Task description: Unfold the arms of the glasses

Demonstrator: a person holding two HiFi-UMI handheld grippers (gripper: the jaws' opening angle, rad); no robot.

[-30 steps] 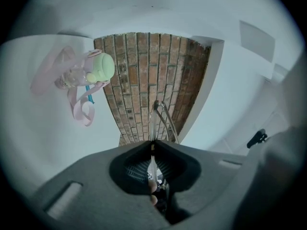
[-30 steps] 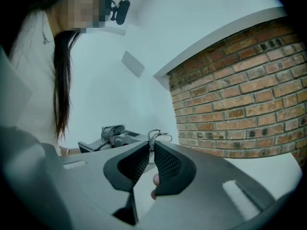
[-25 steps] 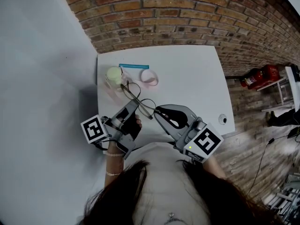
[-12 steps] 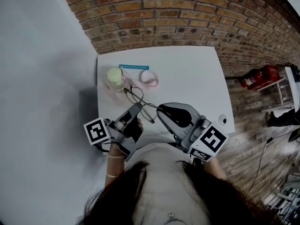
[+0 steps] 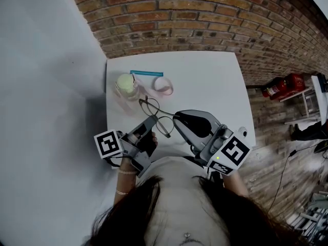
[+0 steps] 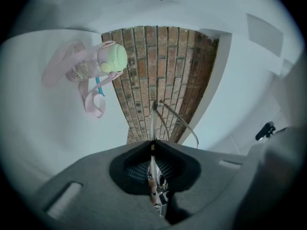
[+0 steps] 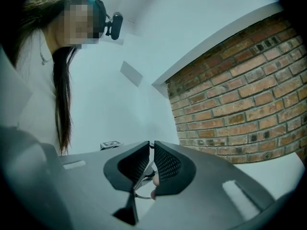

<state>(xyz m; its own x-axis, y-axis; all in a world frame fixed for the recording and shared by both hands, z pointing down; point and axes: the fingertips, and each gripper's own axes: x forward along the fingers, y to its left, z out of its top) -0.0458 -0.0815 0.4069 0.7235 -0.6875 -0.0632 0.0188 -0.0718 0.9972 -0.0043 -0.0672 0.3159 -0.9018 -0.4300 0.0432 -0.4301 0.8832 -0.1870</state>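
Together, the left claw (image 5: pixel 151 120) and right claw (image 5: pixel 176 120) each pinch the one pair of glasses (image 5: pixel 154 111).

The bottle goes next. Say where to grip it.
Grip the bottle by its round body below the green lid, jaws level, from the left edge of the table. It seems to stand upright. The strap lies at its right and the glasses on the near side.

Thin metal-wire glasses (image 5: pixel 155 113), smooth matt white table (image 5: pixel 205 81), rough brick wall (image 5: pixel 205 19)
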